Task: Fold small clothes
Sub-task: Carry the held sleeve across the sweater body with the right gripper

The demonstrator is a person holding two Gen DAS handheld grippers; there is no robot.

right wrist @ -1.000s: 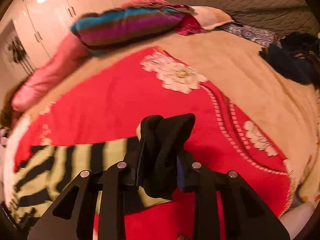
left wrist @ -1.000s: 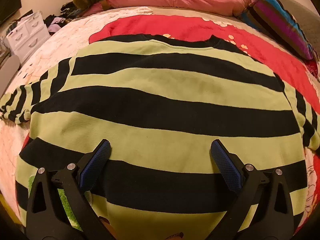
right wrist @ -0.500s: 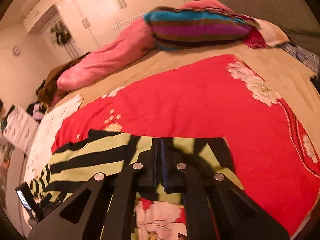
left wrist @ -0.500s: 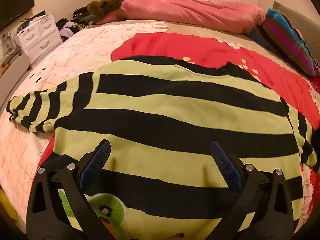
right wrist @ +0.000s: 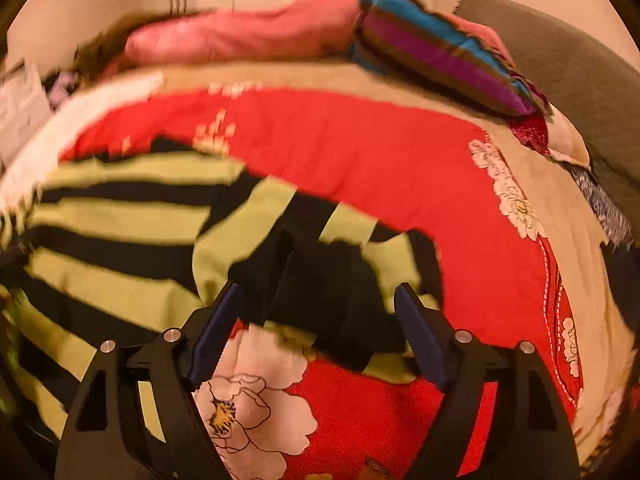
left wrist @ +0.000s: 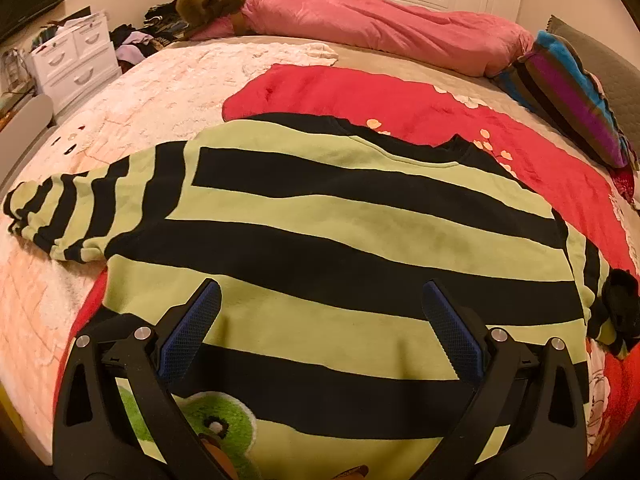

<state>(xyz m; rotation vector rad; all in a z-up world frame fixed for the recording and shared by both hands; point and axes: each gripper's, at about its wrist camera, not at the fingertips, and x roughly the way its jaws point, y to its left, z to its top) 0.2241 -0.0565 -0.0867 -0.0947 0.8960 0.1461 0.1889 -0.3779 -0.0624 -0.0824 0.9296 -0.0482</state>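
The sweater (left wrist: 332,248) lies spread flat on the blanket (left wrist: 400,104) covering the bed (left wrist: 160,92). Behind it a rolled quilt (left wrist: 384,28) lies across the bed's far end; drawers (left wrist: 76,60) stand beside the bed, left.

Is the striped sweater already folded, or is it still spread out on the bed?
Spread out. The sweater lies flat on the bed, back up, one sleeve stretched sideways. The other sleeve is bunched, not folded in.
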